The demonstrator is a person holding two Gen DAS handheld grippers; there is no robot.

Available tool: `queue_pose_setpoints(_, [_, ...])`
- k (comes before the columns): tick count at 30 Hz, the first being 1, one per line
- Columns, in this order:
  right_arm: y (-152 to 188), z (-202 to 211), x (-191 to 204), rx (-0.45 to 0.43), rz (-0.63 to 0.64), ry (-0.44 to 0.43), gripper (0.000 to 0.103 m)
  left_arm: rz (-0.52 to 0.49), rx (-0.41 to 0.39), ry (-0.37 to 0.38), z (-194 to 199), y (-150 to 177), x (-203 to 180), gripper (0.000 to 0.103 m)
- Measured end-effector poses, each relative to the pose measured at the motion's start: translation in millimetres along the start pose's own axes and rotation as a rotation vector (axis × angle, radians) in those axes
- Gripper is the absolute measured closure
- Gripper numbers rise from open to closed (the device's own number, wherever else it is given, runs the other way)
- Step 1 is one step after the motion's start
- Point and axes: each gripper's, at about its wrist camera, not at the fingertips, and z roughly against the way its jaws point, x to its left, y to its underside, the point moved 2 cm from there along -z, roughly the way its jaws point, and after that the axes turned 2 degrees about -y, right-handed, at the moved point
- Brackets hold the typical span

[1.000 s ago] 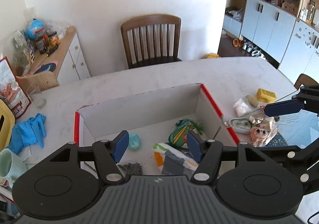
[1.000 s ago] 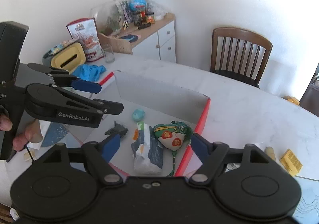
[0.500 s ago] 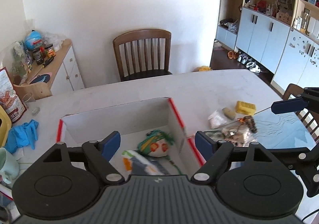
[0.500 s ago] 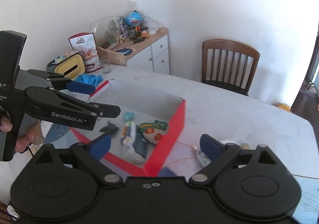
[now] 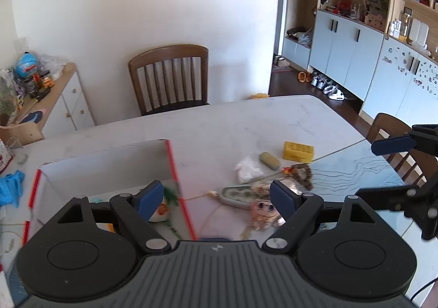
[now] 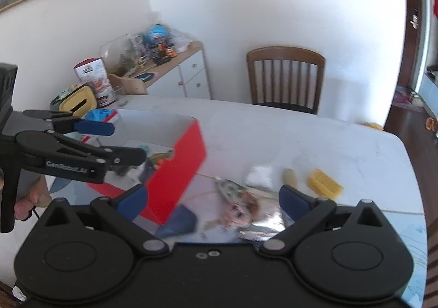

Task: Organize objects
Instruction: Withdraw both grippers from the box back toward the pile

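A red-sided cardboard box [image 5: 175, 171] [image 6: 178, 168] sits on the white table and holds a green pouch [image 5: 164, 208] and other small items. Right of it lie a doll-face packet [image 5: 264, 212] [image 6: 241, 215], a grey oval tin [image 5: 235, 194], a white bag [image 5: 247, 168], a tan pebble-shaped piece [image 5: 269, 160] and a yellow block [image 5: 298, 151] [image 6: 324, 186]. My left gripper [image 5: 216, 198] is open and empty, above the box's right wall. My right gripper [image 6: 213, 198] is open and empty, above the loose items.
A wooden chair [image 5: 169, 78] stands at the far table edge. A sideboard [image 5: 46, 100] with clutter is far left. Blue gloves [image 5: 11, 187] lie left of the box. A blue patterned mat [image 5: 356, 171] covers the table's right part, with another chair [image 5: 394, 135] beyond.
Both grippers have risen and swung right, from over the box interior toward the loose items beside it. Both have stayed open and empty.
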Motion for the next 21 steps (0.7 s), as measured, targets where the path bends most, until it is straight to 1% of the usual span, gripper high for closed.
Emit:
queue_pose_setpoints(2, [6, 7, -15, -0.001, -0.007, 0.021, 0.001, -0.001, 0.005, 0.006, -5, 1, -11, 0.016])
queue_pose_setpoints(6, [16, 16, -45, 0.017, -0.023, 0.047, 0.001, -0.01, 0.014, -0.002, -16, 4, -31, 0.004])
queue_pose_setpoints(7, [18, 17, -52, 0.022, -0.026, 0.054, 0.001, -0.012, 0.012, -0.003, -18, 6, -35, 0.003])
queue_pose_setpoints(10, [27, 18, -71, 0.033, -0.033, 0.074, 0.001, -0.014, 0.016, -0.003, -28, 11, -49, 0.003])
queue_pose_setpoints(14, [37, 14, -91, 0.046, -0.036, 0.089, 0.001, 0.022, 0.042, -0.003, -48, 22, -60, 0.003])
queue_pose_setpoints(18, [45, 0, -108, 0.065, -0.035, 0.112, 0.002, 0.059, 0.07, -0.01, -71, 34, -69, 0.003])
queue_pose_setpoints(21, [49, -12, -120, 0.077, -0.046, 0.117, 0.002, 0.068, 0.082, -0.032, -86, 42, -71, 0.003])
